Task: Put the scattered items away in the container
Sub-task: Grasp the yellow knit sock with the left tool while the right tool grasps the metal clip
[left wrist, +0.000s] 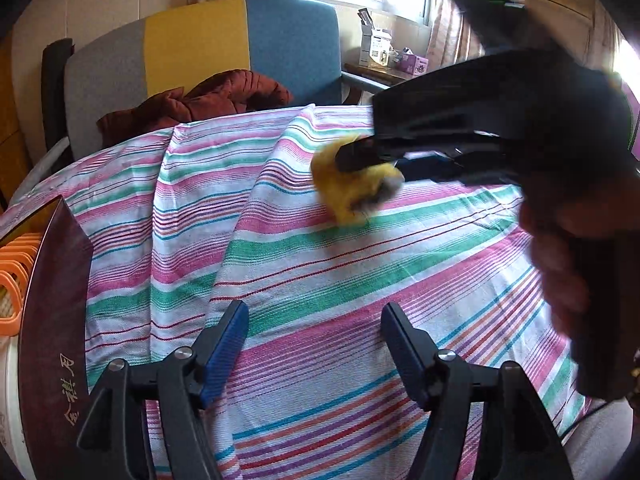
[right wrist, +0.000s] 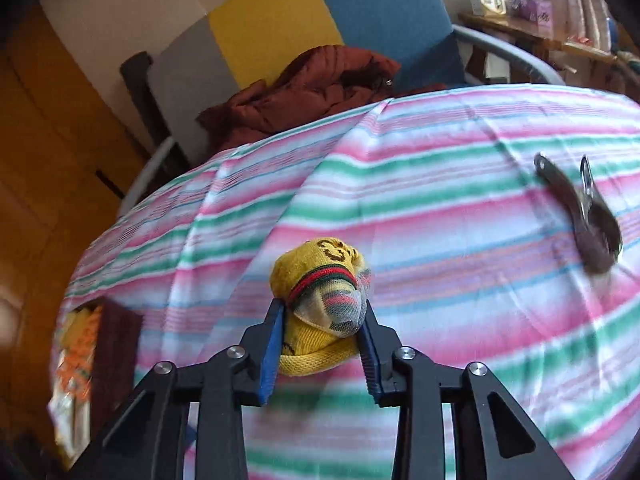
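The left tongs (left wrist: 314,346) hang with jaws spread wide and nothing between them, above the striped cloth (left wrist: 280,248) covering the bench. Farther off, the right tongs (left wrist: 360,160), held by a blurred hand (left wrist: 560,240), are clamped on a yellow sock bundle (left wrist: 352,192). At the left edge stands a dark red box (left wrist: 56,300) with an orange item (left wrist: 12,280) inside.

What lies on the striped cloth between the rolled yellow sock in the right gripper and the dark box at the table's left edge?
Nothing visible. The right gripper holds the yellow sock; only bare striped cloth separates it from the dark box. The metal tongs lie on the opposite side.
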